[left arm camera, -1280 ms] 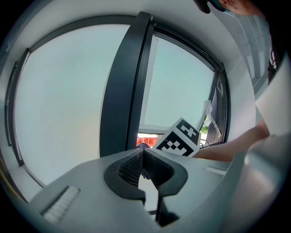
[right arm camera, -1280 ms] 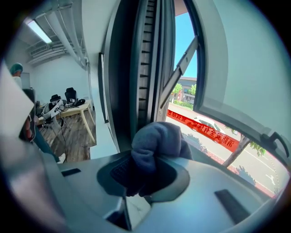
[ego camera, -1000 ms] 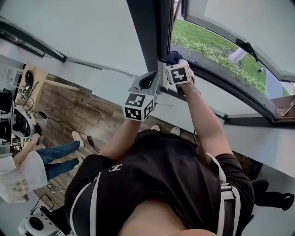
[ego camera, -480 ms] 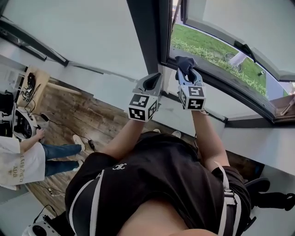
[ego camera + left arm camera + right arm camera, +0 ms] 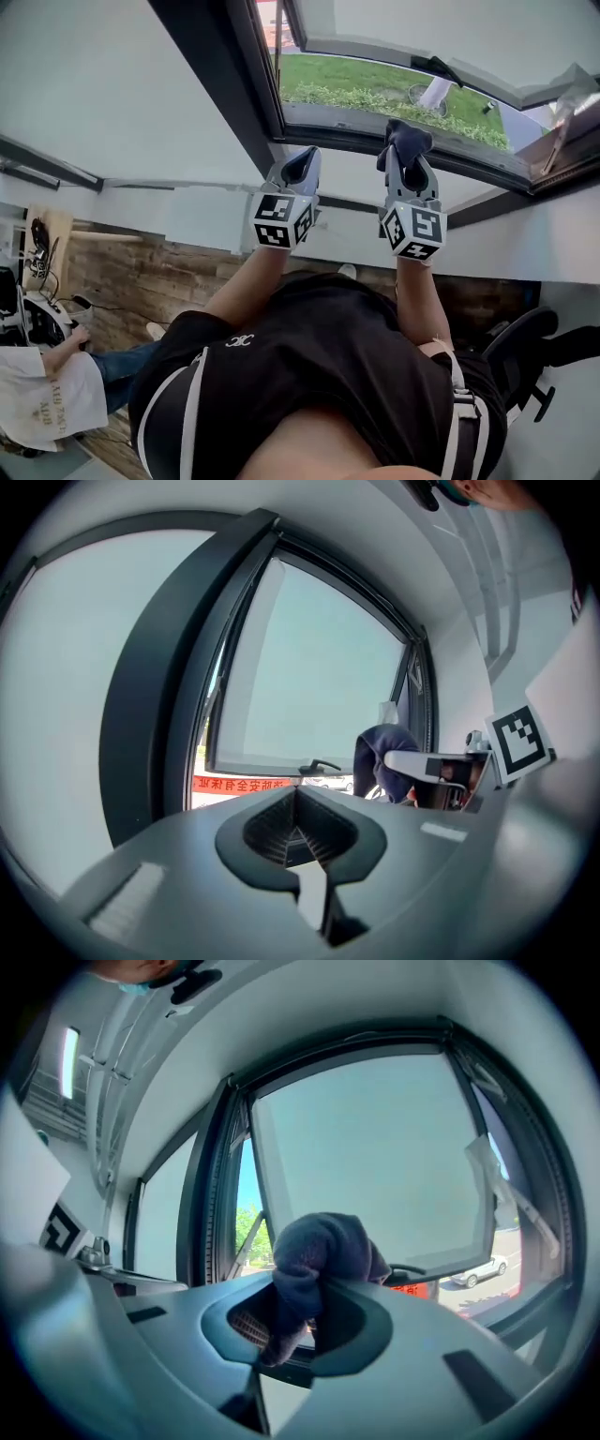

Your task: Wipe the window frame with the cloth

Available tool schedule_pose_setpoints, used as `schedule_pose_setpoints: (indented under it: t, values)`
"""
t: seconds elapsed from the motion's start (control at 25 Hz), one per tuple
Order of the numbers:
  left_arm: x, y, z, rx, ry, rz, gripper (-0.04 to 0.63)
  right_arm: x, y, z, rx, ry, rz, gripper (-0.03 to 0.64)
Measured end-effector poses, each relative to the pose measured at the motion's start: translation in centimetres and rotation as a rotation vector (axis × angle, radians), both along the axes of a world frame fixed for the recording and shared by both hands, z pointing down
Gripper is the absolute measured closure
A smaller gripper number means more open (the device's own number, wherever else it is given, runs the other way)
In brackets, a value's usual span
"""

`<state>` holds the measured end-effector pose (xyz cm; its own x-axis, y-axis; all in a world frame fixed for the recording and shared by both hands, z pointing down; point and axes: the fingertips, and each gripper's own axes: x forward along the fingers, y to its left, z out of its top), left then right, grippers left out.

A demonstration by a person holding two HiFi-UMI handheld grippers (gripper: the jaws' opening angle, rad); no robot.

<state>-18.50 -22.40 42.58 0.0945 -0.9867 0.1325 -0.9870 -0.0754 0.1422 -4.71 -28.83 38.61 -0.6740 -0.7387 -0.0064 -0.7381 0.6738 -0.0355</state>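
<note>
Clamping cloth (image 5: pixel 319 1246), right hand-held gripper (image 5: pixel 300 1321) faces red banner (image 5: pixel 417 1289).

right gripper (image 5: pixel 409 161) has slid right along the lower rail of the window frame (image 5: pixel 337 138). 1 s ago it was tucked in the corner by the upright post, now it's well right of it. cloth (image 5: pixel 407 139) has travelled with it and now sits bunched over the rail. Gap to left gripper (image 5: pixel 300 164) has opened: side by side before, apart now. Bystander (image 5: pixel 42 394) at near left has dropped lower in the head view.
</note>
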Motion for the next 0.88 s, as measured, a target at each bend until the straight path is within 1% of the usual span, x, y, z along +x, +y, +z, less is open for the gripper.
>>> schedule_pose_setpoints:
  t: [0.12,0.2,0.36,0.52,0.76,0.88]
  values:
    - [2.2,-1.0,-0.1,0.012,0.009,0.055,0.588,5.0,0.0,-0.2,0.007,0.008,0.118,0.531]
    - [3.5,-1.4,0.0,0.021,0.025,0.087,0.588,7.8,0.0,0.3,-0.011,0.018,0.189,0.531]
    - [5.9,-2.1,-0.3,0.029,0.018,0.134,0.588,11.1,-0.1,1.5,-0.046,0.031,0.276,0.531]
    - [7.2,-2.5,-0.4,0.024,0.006,0.161,0.588,12.4,0.3,1.5,-0.043,0.029,0.31,0.531]
    - [8.3,-2.6,0.0,0.019,0.012,0.185,0.588,12.1,0.4,1.4,-0.033,0.033,0.295,0.531]
    - [8.2,-2.6,-0.1,0.018,0.011,0.184,0.588,11.8,0.4,1.1,-0.029,0.031,0.287,0.531]
